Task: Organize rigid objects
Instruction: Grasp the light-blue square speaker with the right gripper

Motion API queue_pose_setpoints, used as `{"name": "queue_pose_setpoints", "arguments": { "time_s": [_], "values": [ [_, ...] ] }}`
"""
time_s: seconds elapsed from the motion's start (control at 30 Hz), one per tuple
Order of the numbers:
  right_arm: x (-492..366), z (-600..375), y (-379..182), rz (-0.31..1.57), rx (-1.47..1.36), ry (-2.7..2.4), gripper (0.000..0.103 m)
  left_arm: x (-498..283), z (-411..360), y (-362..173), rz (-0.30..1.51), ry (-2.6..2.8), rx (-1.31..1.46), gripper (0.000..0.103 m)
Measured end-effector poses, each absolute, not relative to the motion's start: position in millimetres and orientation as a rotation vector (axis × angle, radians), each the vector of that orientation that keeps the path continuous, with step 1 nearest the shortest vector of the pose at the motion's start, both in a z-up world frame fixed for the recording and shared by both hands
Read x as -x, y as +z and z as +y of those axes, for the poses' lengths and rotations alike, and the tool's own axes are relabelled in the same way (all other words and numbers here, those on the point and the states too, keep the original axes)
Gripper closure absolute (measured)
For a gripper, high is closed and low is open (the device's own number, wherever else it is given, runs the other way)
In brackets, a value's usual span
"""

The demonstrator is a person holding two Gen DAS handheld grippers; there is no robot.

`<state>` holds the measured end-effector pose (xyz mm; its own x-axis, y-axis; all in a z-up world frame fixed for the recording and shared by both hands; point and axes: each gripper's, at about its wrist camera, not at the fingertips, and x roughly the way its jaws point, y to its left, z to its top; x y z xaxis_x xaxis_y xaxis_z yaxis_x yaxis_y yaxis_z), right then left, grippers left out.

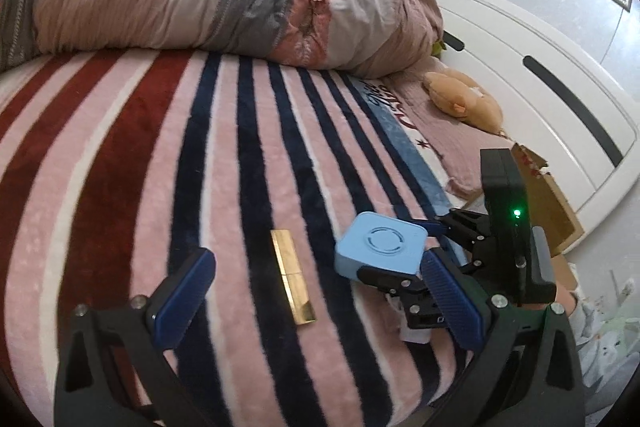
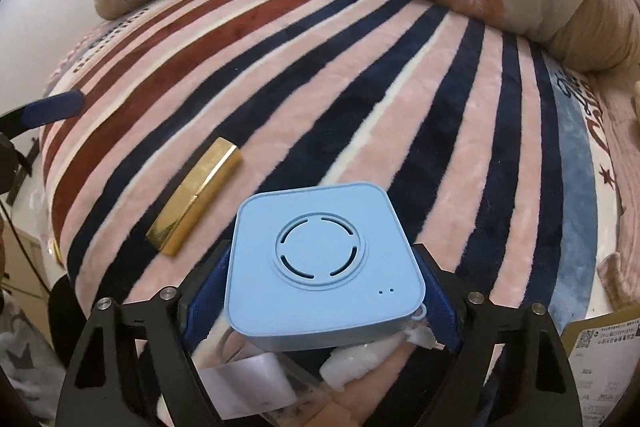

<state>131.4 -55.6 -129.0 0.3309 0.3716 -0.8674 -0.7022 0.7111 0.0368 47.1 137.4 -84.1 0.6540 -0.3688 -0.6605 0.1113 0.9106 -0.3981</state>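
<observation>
While right tongs [image 2: 320,291] clamp blue box [image 2: 322,267], blanket [image 2: 360,107]

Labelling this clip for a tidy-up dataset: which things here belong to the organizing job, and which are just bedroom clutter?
Job:
- light blue square device, clamped in the right gripper
- gold bar-shaped case, lying on the striped blanket
- left gripper, open

Just lying about:
- rolled duvet
- plush toy
- cardboard box
</observation>
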Motion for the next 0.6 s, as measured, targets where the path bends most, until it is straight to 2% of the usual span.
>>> {"name": "queue_pose_setpoints", "arguments": {
  "time_s": [0.23,0.6],
  "values": [
    [-103.8,-55.5,-102.0,0.907,0.37,0.788,0.023,-52.3,129.5,-85.8,0.823,-0.358,0.39,0.001],
    [-96.6,-49.1,-123.9,1.04,0.404,0.835,0.023,-46.7,133.5,-90.7,0.844,-0.318,0.382,0.001]
  ]
}}
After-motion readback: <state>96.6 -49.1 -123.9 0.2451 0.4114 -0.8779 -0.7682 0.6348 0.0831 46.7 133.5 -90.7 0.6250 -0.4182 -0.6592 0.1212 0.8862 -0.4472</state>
